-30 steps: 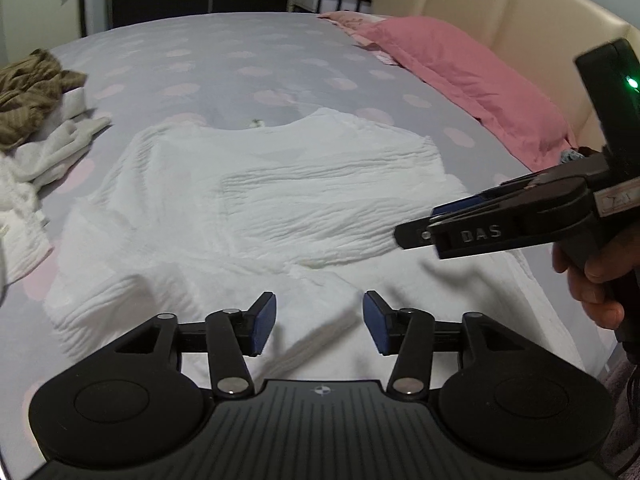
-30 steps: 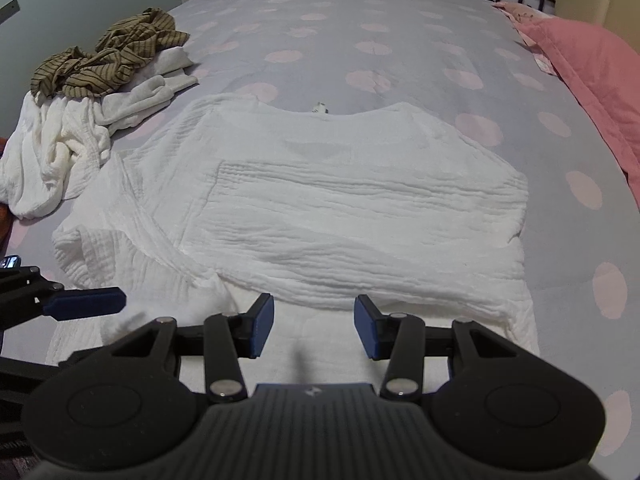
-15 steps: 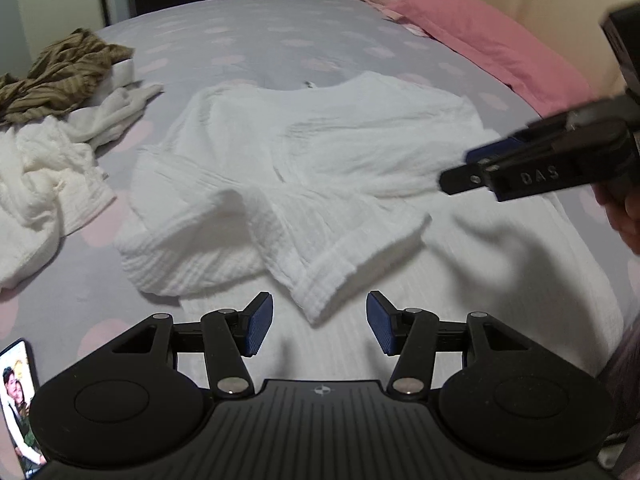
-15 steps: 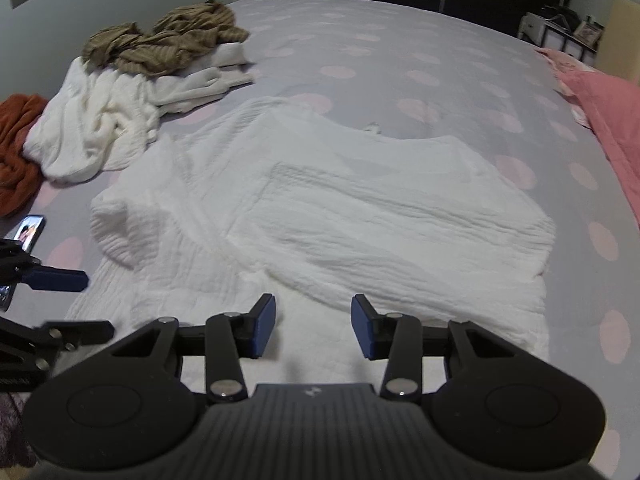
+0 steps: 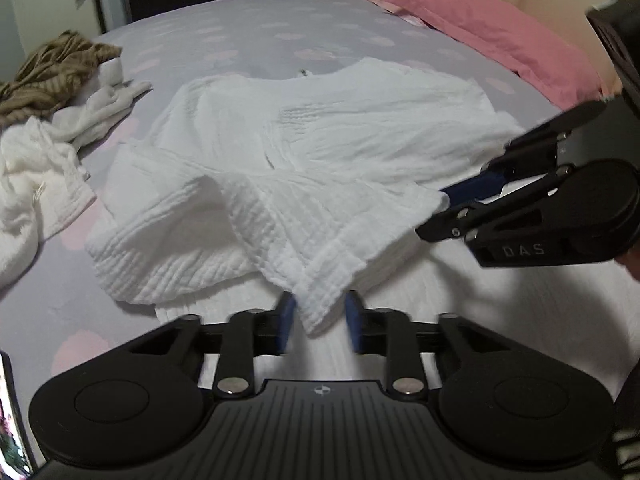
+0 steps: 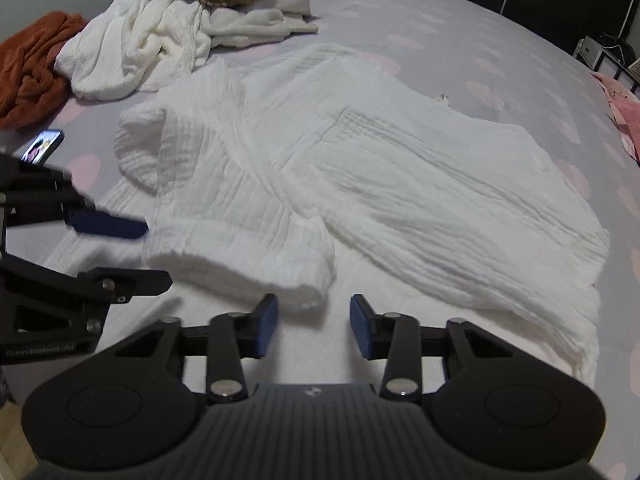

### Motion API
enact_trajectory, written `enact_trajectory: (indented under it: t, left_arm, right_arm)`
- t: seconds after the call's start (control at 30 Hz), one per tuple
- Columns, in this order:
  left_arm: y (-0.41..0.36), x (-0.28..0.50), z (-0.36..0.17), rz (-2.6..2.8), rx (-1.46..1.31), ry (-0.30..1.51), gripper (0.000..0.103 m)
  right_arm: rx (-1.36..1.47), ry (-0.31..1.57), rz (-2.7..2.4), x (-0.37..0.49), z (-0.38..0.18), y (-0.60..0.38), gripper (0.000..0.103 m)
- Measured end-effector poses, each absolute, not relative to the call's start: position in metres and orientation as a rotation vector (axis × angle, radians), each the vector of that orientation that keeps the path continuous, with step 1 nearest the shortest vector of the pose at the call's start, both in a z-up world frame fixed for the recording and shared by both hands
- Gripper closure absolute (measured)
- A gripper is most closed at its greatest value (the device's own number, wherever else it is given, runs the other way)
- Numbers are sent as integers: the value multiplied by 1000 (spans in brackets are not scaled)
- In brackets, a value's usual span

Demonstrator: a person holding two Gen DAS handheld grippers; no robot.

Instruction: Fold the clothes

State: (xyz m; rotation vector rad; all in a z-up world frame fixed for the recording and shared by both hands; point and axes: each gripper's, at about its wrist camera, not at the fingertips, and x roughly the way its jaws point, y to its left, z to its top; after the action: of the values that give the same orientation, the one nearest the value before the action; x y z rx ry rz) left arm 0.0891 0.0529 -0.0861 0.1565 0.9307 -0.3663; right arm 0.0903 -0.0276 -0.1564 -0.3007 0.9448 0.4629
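We see a wide bed under a lilac sheet with pale pink dots (image 5: 248,32), and spread across its middle lies the white crinkled cotton top (image 5: 360,120), its neckline away from us and its hem toward us. A pile of other clothes, brown striped and white (image 6: 192,8), sits well apart at the far left. The top's folded-in sleeve (image 5: 304,240) runs diagonally toward us, its cuff pointing at the grippers. Our left gripper (image 5: 318,320) is the nearer one: its jaws have just been closing and now stand narrow, with the cuff corner between the blue pads (image 5: 285,320), which seem to touch it. Our right gripper (image 6: 313,326) has also been closing, yet its jaws remain partly apart, empty, just short of the cuff's other corner. We judge the next move turns on lifting this cuff along the sleeve's long axis.
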Motion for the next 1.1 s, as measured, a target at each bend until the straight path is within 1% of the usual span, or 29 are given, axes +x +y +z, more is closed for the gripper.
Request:
enact_trajectory:
  t: [0.03,0.07,0.1,0.2,0.33,0.4,0.47,0.63,0.77,0.83,0.93,1.0,1.03,1.1]
  left_arm:
    - [55,90,-84,-372,141,929,95]
    - [57,90,-80,-381,122,921,100]
    - [58,90,-75,-391,102,914,100]
    - [59,88,-60,-440,61,887,100]
    - [54,81,-40,-459,97,833,100]
    - [56,79,-33,-468,111,817,91]
    - [62,78,-29,-441,131,810,89]
    - [88,87,-37,-320,158,825,89]
    - [109,100,-54,-238,140,868,85]
    - [113,104,-60,-221,132,881,83]
    - [116,109,-67,-215,121,895,80]
    - [114,113,-69,-219,126,892,74]
    - [113,114,-71,-215,134,891,72]
    - [111,117,-74,-208,150,888,66]
  right_arm:
    - [-289,934,465,92,-153,-27,78]
    - [-277,924,467,93,-150,-27,86]
    - [-266,913,469,95,-147,-27,93]
    - [-233,861,471,99,-124,-27,97]
    - [-192,772,473,108,-85,-24,100]
    - [-178,724,472,114,-64,-22,100]
    - [-171,679,458,121,-46,-22,100]
    - [-114,593,419,141,-8,-32,100]
    - [-80,544,347,155,9,-53,100]
    - [-66,555,291,163,10,-67,100]
    - [-28,626,216,179,-4,-91,100]
    - [23,691,169,191,-21,-106,100]
    - [38,712,154,196,-29,-111,100]
    - [42,738,112,205,-47,-119,100]
